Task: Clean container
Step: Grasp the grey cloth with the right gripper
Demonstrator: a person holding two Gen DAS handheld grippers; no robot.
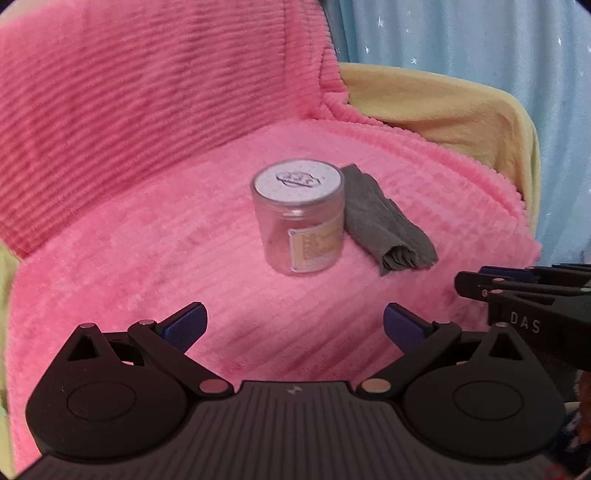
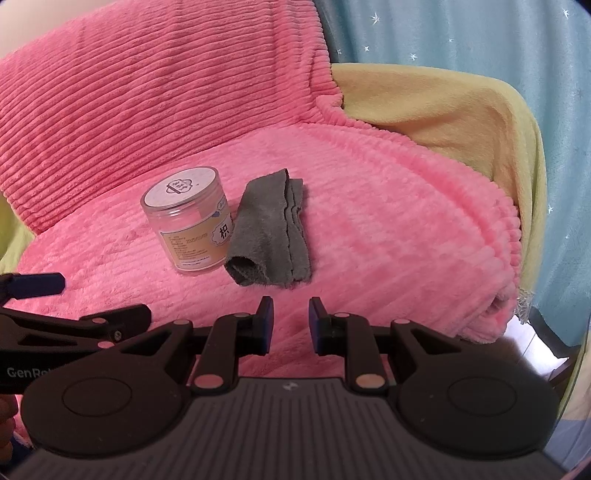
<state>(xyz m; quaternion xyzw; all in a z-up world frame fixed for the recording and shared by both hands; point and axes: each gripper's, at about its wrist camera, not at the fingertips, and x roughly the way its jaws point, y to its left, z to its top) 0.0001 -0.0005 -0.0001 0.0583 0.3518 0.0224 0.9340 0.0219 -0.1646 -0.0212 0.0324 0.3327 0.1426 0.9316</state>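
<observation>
A clear plastic jar [image 1: 300, 218] [image 2: 189, 226] with a white lid and a tan label stands upright on the pink blanket. A folded grey cloth [image 1: 384, 221] [image 2: 271, 234] lies right beside it, on its right. My left gripper [image 1: 293, 326] hovers in front of the jar, open wide, nothing between its blue pads. My right gripper [image 2: 291, 325] hangs just in front of the cloth's near end, open by a narrow gap and empty. Each gripper shows at the edge of the other's view.
The pink ribbed blanket [image 1: 155, 229] [image 2: 388, 221] covers a chair seat and backrest. A yellow cover [image 1: 443, 110] [image 2: 443, 110] lies over the right armrest. A blue star-patterned curtain [image 2: 480, 33] hangs behind. The blanket's edge drops off at the right [image 2: 506, 295].
</observation>
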